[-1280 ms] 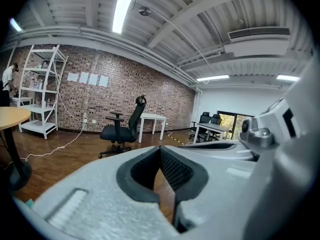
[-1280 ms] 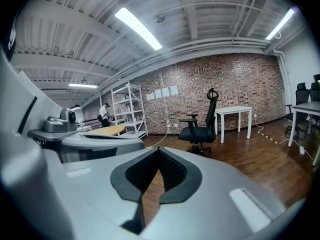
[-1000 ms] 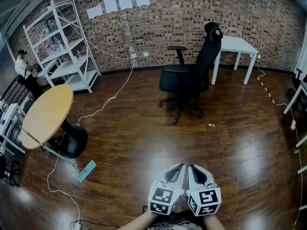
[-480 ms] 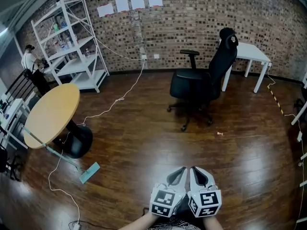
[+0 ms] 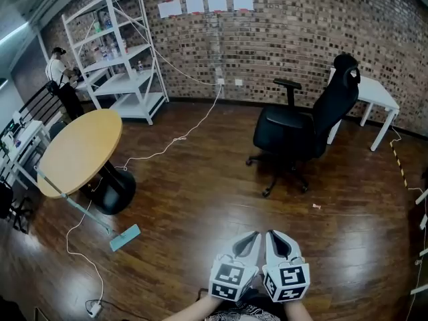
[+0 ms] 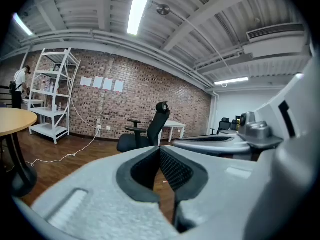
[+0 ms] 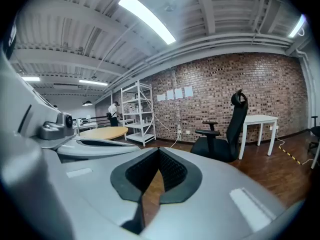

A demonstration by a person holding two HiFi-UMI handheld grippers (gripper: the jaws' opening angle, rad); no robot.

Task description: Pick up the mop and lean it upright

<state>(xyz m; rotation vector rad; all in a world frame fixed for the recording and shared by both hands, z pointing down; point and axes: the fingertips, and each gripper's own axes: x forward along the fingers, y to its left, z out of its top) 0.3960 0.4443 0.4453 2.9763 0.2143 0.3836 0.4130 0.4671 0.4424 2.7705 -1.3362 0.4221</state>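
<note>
1. The left gripper (image 5: 250, 239) and right gripper (image 5: 275, 239) sit side by side at the bottom of the head view. Both sets of jaws are closed, pad against pad, with nothing between them. Only bare wood floor (image 5: 200, 199) shows through the gap behind the pads.

2. The mop (image 5: 124, 237) is on the floor well to the left of both grippers and slightly ahead of them. It lies close to the black base of the round table (image 5: 80, 149).

3. Its teal head is the end nearer the grippers. The thin, pale handle runs from the head up and left toward the table's near rim, so the long axis lies diagonally across the line the jaws point along.

4. The left gripper is the nearer one, though both are well apart from the mop. My judgement is that the approach has not yet closed in.

5. I cannot tell whether the handle's far end rests on the table rim or lies beneath it. Neither gripper view shows the mop. A white cable (image 5: 73, 246) trails on the floor just beside the head.
</note>
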